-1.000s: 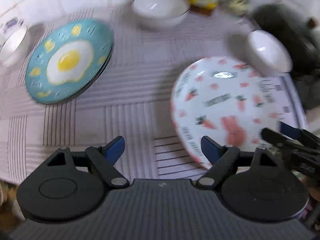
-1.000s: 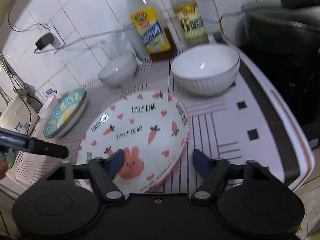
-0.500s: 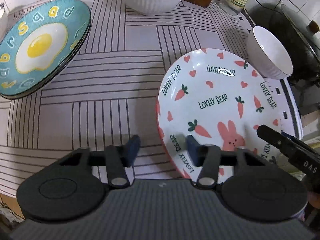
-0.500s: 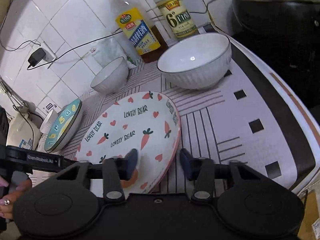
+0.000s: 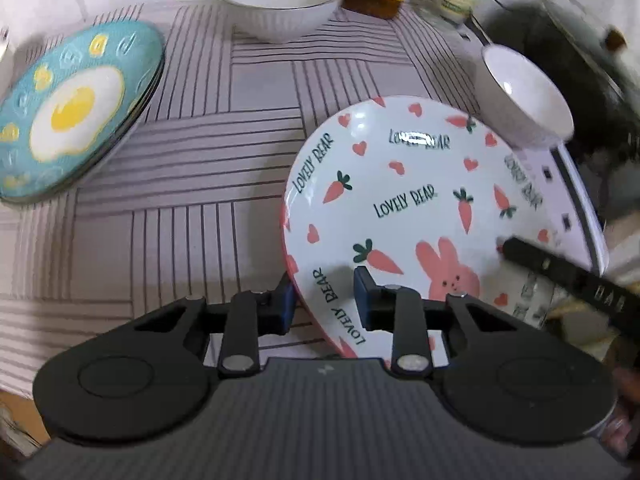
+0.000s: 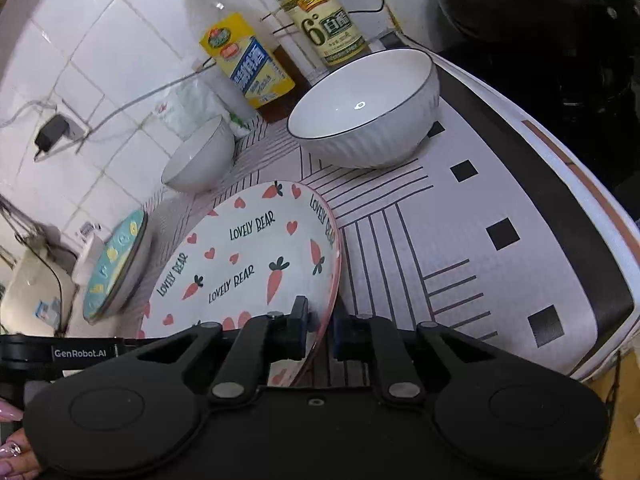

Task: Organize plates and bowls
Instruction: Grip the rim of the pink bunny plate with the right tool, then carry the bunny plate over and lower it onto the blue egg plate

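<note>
A white plate with carrots, a pink rabbit and "LOVELY BEAR" lettering [image 5: 408,184] [image 6: 248,256] lies on the striped mat. My left gripper [image 5: 324,300] straddles its near-left rim. Its jaws are closing, and the inner pad still casts a shadow on the plate. My right gripper [image 6: 320,330] is closing on the plate's near-right rim, with the pads against the edge. A blue fried-egg plate [image 5: 68,116] [image 6: 116,268] sits on a stack at the left. One white ribbed bowl [image 5: 280,8] [image 6: 200,160] stands at the back. A second white bowl [image 5: 524,100] [image 6: 360,112] stands just beyond the carrot plate.
An oil bottle [image 6: 244,60] and a vinegar bottle [image 6: 324,20] stand against the tiled wall. A black pot [image 6: 540,8] sits at the far right beyond the mat's edge [image 6: 600,280]. A hand with painted nails [image 6: 12,440] shows at the lower left.
Both grippers' jaws have narrowed from wide open to close around the carrot plate's rim. Both hands have come slightly lower and nearer the plate.
</note>
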The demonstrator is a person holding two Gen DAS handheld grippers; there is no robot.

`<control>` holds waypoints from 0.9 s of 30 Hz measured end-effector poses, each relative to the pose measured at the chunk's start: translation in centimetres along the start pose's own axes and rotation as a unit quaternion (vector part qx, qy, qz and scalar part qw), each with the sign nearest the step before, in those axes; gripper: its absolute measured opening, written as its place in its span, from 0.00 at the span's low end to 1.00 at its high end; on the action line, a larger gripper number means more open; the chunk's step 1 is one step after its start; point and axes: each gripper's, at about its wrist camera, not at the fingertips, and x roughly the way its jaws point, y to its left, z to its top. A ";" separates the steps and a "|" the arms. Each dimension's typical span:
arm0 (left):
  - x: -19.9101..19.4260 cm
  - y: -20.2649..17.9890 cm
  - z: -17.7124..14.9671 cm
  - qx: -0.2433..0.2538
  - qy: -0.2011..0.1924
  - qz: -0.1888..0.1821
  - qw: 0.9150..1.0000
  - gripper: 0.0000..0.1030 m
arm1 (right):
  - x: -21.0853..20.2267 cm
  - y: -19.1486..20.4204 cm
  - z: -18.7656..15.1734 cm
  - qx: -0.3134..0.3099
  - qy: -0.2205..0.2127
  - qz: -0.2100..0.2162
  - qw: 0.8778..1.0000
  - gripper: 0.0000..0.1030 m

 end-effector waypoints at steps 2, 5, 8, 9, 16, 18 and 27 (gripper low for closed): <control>-0.3 -0.1 -0.1 0.009 0.001 0.007 1.000 0.28 | -0.3 0.5 0.1 -0.016 0.005 -0.001 1.000 0.15; -0.9 0.1 -0.4 0.010 0.009 0.002 1.000 0.28 | -1.0 1.2 0.1 -0.030 0.017 -0.004 0.999 0.16; -2.3 -0.2 -0.9 0.032 0.008 0.013 0.999 0.28 | -1.8 1.6 -0.2 -0.035 0.024 0.000 0.999 0.16; -2.8 -0.2 -1.0 0.035 0.009 0.017 0.999 0.28 | -2.1 1.8 -0.3 -0.033 0.025 0.001 0.999 0.16; -6.6 1.0 -2.4 0.023 0.009 0.025 0.999 0.28 | -4.4 4.4 -1.2 -0.033 0.038 0.016 0.999 0.17; -7.7 1.6 -2.6 0.016 0.011 0.028 0.999 0.28 | -4.9 5.4 -1.2 -0.038 0.042 0.019 0.998 0.18; -11.7 4.6 -3.0 -0.012 0.007 0.044 0.999 0.28 | -5.1 9.0 -0.6 -0.049 0.062 0.060 0.995 0.18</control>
